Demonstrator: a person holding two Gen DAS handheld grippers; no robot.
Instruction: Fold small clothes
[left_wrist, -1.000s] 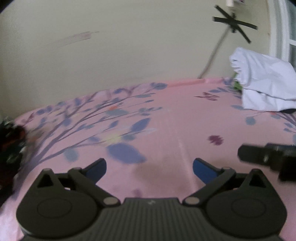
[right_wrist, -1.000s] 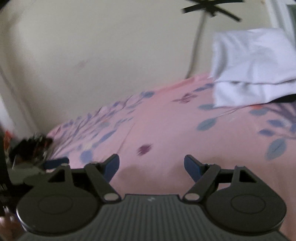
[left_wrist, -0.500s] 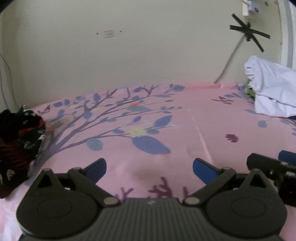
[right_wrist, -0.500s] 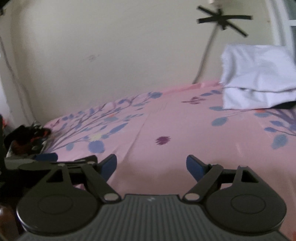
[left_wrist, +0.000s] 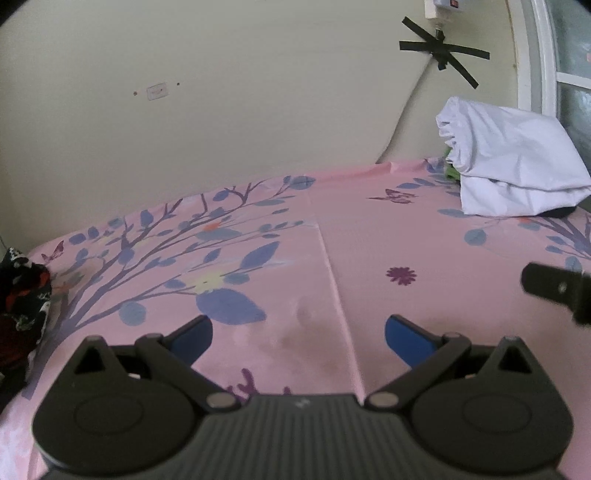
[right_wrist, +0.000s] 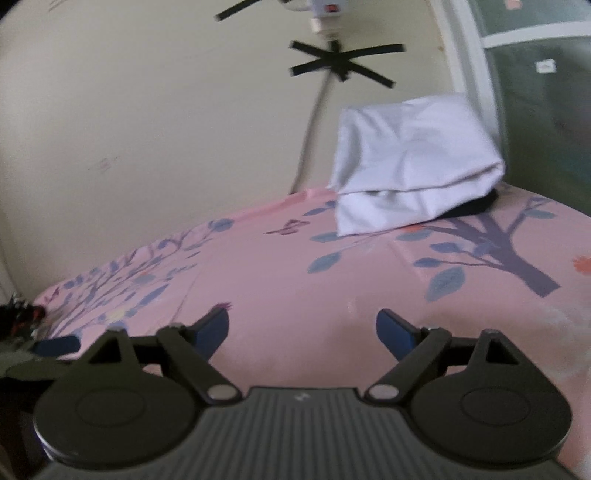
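Note:
A crumpled black garment with red and white print (left_wrist: 20, 299) lies at the far left edge of the pink floral bed sheet (left_wrist: 332, 229); it shows small at the left of the right wrist view (right_wrist: 18, 317). My left gripper (left_wrist: 298, 334) is open and empty, low over the sheet. My right gripper (right_wrist: 302, 328) is open and empty over the sheet; its finger shows at the right edge of the left wrist view (left_wrist: 554, 286). The left gripper's blue fingertip (right_wrist: 55, 345) shows at the left of the right wrist view.
A folded white cloth pile (left_wrist: 509, 166) sits on something dark at the back right of the bed, also in the right wrist view (right_wrist: 413, 162). A cream wall with a black tape cross (left_wrist: 443, 51) and a cable stands behind. A window frame (left_wrist: 535, 55) is at right.
Both grippers have swung to the right and stayed open. The white pile now sits more central in the right wrist view, and the black garment has slid toward the left edge.

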